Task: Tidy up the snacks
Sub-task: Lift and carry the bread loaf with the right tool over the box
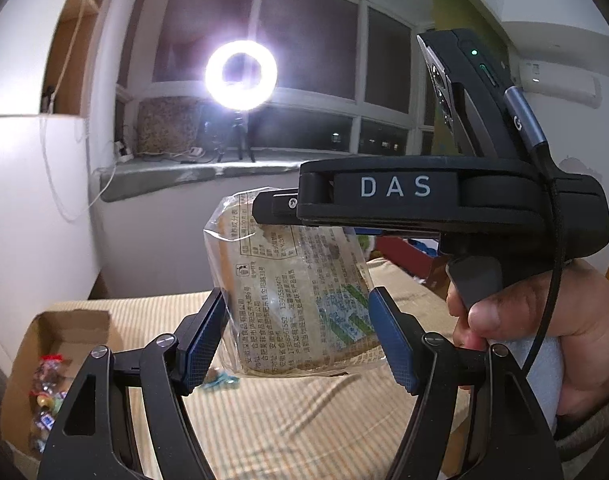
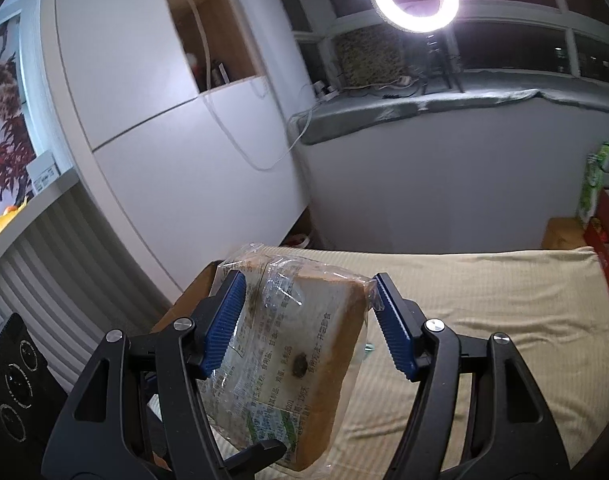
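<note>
Both grippers have it: left gripper [image 1: 300,336] and right gripper [image 2: 308,326] each pinch the clear-wrapped brown bread slice [image 1: 300,292], centre frame, upright; the open cardboard box [image 1: 70,320] waits lower left.

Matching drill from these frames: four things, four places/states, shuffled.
1. bread pack
2. ring light
3. box
4. cloth

a. lit, on the windowsill
b. beige, striped, spread over the table
c. held up off the table
d. open, candies inside, lower left in the left wrist view

Pairs: 1-c, 2-a, 3-d, 4-b
</note>
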`<state>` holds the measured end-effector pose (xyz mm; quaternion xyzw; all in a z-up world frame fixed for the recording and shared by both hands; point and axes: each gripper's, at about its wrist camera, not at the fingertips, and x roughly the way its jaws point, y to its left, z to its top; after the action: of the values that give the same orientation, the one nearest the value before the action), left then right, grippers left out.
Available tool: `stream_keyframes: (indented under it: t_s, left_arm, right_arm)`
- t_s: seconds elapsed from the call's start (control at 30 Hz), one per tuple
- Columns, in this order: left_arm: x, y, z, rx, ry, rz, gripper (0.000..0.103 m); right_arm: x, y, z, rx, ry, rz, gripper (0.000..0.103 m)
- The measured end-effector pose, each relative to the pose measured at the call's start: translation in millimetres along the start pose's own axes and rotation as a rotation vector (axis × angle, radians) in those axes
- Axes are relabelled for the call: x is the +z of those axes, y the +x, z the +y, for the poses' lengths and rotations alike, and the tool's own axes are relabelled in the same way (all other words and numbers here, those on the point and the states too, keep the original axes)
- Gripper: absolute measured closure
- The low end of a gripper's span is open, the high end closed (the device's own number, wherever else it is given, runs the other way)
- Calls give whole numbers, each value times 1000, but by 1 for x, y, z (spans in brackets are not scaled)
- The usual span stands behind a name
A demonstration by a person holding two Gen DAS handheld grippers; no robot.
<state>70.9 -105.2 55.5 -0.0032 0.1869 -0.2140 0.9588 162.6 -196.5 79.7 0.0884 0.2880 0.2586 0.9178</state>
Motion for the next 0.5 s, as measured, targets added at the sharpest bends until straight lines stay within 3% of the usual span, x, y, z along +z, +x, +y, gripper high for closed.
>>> stream_keyframes:
  t_s: [0.23, 0.5]
  left_arm:
    - [-13, -15, 53, 89, -75, 12, 32]
    - [-26, -58, 130, 236, -155, 1, 32]
  right_arm:
    - [3, 63, 59, 90, -68, 68, 35]
    - [3, 126, 145, 215, -155, 126, 35]
